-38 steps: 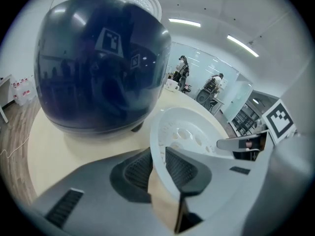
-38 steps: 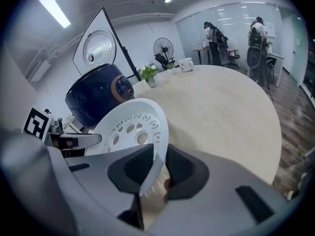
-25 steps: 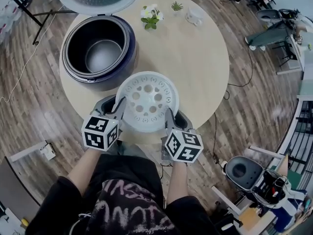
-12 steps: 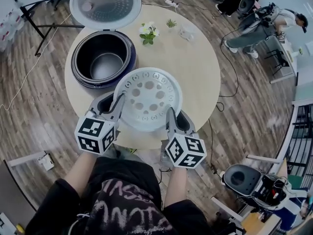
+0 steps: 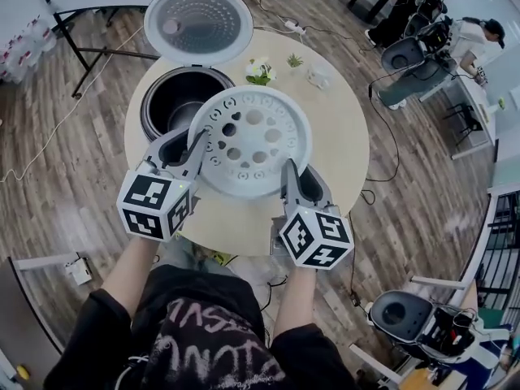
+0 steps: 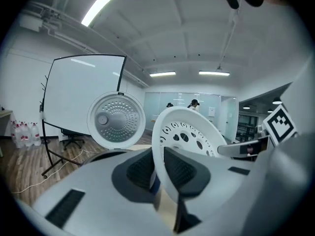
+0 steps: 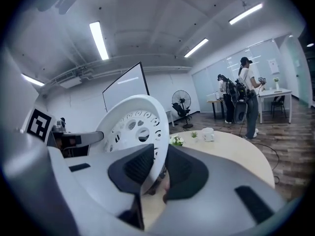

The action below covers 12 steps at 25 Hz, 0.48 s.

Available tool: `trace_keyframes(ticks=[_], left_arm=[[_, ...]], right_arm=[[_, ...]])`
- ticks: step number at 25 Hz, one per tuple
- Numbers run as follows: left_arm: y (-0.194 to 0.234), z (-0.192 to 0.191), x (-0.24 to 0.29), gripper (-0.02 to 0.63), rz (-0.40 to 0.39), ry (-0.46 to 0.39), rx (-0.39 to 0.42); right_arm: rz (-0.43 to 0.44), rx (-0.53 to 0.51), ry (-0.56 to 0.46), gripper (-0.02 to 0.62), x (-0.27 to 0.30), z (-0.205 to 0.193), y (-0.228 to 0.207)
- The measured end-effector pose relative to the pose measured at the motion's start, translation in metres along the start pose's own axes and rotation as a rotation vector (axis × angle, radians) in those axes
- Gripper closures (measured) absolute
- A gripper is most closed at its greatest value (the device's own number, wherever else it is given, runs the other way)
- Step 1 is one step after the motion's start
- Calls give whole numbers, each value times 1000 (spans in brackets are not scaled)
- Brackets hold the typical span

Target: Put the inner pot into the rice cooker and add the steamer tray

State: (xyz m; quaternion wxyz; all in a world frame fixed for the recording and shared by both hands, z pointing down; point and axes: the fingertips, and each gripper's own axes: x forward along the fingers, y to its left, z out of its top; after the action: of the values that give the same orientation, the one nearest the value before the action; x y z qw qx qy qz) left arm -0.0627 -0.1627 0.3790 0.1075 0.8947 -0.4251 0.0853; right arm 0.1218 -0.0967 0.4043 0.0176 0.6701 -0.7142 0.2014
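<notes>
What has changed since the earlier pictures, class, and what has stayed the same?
The left gripper and right gripper have lifted the steamer tray and carried it toward the rice cooker; in the head view it now overlaps the cooker's opening. Unchanged: both grippers clamp the tray's rim, the lid stands open.

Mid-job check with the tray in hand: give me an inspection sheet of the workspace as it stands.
Surface: round table, pale top, mostly bare.
Job's things: rice cooker at the far left, lid swung open; steamer tray held clear of the table, covering part of the cooker's mouth in the head view; inner pot cannot be told apart inside.
Clutter: flowers, small plant, cup at the far edge.
Grippers: left gripper and right gripper each shut on the tray's rim, on opposite sides.
Cables: cables trail over the floor beside the table.
Surroundings: wood floor; whiteboard; person at far right.
</notes>
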Motion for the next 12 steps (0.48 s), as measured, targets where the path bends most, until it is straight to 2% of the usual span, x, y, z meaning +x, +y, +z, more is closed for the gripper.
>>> trace_keyframes(ticks=[5, 12], left_arm=[[45, 29, -10, 537, 71, -57, -4], [101, 65, -22, 539, 133, -113, -16]], right_arm=[[66, -70, -20, 517, 30, 30, 42], [168, -115, -12, 513, 76, 60, 92]])
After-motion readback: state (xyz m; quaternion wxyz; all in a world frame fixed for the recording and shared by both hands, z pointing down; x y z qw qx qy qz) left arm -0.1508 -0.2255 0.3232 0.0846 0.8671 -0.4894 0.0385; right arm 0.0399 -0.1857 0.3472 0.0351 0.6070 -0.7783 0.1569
